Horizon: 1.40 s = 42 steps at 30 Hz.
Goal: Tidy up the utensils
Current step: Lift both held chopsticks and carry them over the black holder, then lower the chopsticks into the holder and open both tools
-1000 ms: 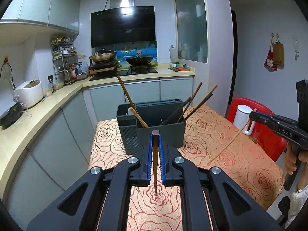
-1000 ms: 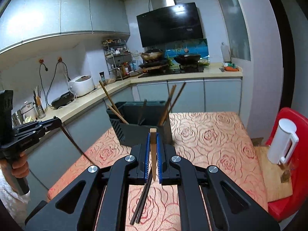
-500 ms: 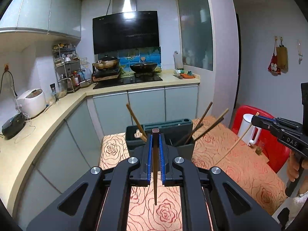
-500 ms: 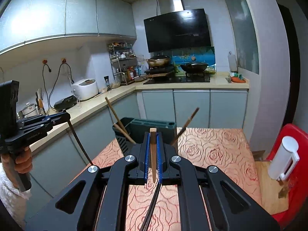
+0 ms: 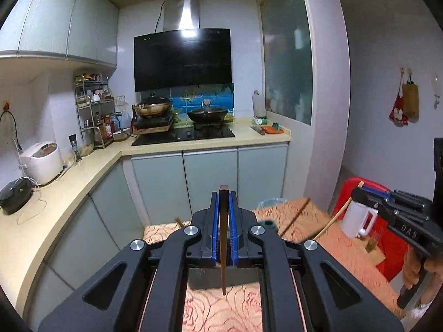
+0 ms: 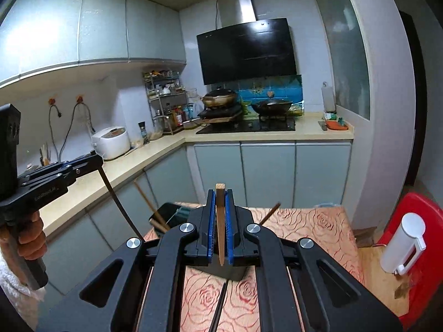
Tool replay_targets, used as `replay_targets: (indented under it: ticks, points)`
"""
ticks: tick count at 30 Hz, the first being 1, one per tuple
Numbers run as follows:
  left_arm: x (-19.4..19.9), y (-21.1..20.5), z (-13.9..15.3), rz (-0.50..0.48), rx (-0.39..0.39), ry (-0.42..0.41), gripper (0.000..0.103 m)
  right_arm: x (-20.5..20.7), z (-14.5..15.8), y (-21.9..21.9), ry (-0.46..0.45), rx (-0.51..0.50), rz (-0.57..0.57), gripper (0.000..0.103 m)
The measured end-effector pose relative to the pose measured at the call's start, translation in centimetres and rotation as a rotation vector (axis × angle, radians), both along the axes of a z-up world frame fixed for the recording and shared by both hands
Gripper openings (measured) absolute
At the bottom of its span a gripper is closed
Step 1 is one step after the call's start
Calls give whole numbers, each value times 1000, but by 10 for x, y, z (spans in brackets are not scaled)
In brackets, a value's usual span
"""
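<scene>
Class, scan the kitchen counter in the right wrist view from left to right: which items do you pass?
White rice cooker → black pepper grinder → metal spice rack → bronze lidded pot → black wok → white bottle.

- Dim indoor light; bright glare on the range hood (image 5: 181, 34) and upper cabinets (image 6: 41, 30).
- Strong fisheye bending, dark vignette at corners.
- Near table (image 5: 238, 307) slightly motion-blurred.

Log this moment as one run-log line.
left gripper: shut on dark chopstick | right gripper: shut on light chopstick | utensil holder: on table, below both | chopsticks not yet inserted
</scene>
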<state>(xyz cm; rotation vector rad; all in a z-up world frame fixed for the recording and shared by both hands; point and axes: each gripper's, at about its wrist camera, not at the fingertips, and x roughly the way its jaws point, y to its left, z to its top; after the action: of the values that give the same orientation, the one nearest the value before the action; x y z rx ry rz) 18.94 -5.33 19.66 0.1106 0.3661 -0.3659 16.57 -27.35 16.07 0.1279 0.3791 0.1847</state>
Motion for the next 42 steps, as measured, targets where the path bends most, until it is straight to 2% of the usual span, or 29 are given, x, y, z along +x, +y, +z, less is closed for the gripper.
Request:
replay_targets:
  ticks: [8, 15, 28, 37, 39, 41, 42]
  points:
    - [26, -13, 14, 20, -25, -13, 7, 25, 9, 7, -2, -35, -27, 8]
    - [47, -28, 17, 58, -62, -33, 7, 58, 6, 14, 42, -37, -23, 8]
    - [88, -45, -39, 80, -12, 51, 7, 94, -33, 28, 152, -50, -13, 8]
    - [92, -39, -60, 76, 0, 88, 7, 99, -49, 32, 198, -65, -9, 8]
    - [91, -37, -61, 78, 1, 93, 11, 99, -51, 33, 200, -58, -6, 9]
    - [88, -34, -60, 86, -6, 96, 39, 98, -51, 33, 201, -47, 1, 13]
    - [85, -31, -58, 90, -13, 87, 45, 98, -50, 33, 199, -44, 5, 22]
